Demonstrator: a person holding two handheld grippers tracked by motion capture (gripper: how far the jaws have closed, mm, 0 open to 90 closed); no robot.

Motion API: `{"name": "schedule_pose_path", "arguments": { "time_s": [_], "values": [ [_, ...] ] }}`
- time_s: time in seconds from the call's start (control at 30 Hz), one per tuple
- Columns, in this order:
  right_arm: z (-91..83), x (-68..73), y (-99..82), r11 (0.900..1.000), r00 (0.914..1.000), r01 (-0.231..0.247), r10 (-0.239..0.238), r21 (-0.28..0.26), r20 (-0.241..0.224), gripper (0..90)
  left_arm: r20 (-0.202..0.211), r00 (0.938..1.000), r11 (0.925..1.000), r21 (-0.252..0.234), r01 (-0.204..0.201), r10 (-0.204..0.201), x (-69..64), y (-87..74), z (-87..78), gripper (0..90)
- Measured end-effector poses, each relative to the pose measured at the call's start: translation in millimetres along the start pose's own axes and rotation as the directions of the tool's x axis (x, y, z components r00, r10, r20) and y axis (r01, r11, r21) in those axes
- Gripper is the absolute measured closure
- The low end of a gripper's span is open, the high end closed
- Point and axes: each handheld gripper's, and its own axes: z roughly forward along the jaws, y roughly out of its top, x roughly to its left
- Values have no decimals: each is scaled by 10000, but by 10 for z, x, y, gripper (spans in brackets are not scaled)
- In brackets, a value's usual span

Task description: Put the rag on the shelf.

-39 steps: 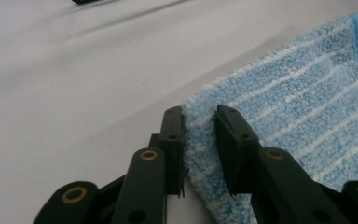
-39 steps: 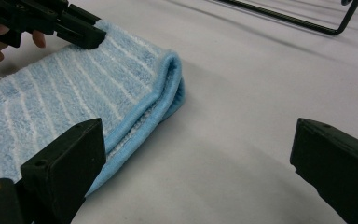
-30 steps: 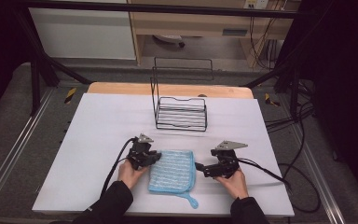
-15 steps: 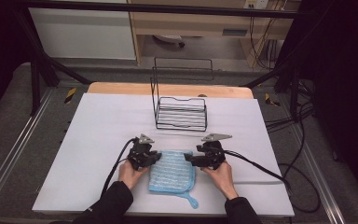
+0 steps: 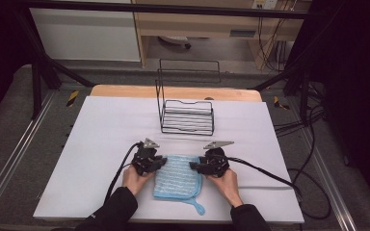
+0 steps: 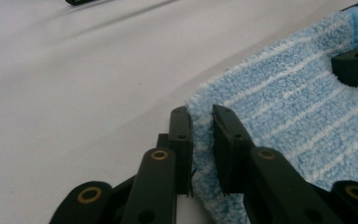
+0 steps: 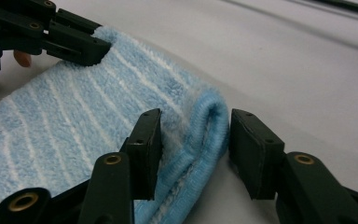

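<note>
**Two tongs taking the far corners of a blue cloth**

A folded blue cloth (image 5: 178, 177) is lying flat on the white table (image 5: 101, 139), near the person's edge, with its hanging loop trailing toward the front. A black wire rack (image 5: 187, 117) is standing well behind it.

The left gripper (image 6: 199, 130) is clenching the cloth's far left corner: in the left gripper view the terry edge is squeezed upright between the two jaws. The right gripper (image 7: 193, 154) is straddling the far right corner, and its jaws have just been closing. The folded hem is sitting between them, the inner jaw touching the pile, while a gap is showing between the hem and the outer jaw, so this side is not gripping yet.

Risks from here, as I judge them:
- The right jaws are closing over a thick rolled hem. If they are catching only the top layer, the lower layer may be dropping away once the cloth is lifted.
- If the hands are rising before the right side is pinching, the cloth will be hanging from the left corner alone and swinging.
- The left hold is near the very edge, so a sideways tug could be pulling the corner free.
</note>
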Motion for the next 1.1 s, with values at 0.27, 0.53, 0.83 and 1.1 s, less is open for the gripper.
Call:
{"name": "schedule_pose_path", "arguments": {
  "time_s": [0.27,0.53,0.83,1.1],
  "values": [
    [3,-2,4,9998,9998,-176,178,126,-101,560,94,10000,10000,-5,-25,25,12,-2,-3,775],
    [6,0,2,9983,9980,-513,522,259,-347,677,191,9998,9999,-14,102,-102,24,0,-4,776],
    [0,-80,10,9930,9877,-1110,1149,413,-1062,787,394,9987,9994,-29,335,-333,58,6,-18,789],
    [-39,-78,22,9923,9852,-1208,1232,268,-1190,801,654,9958,9977,-158,657,-645,88,18,-81,800]
  ]
}}
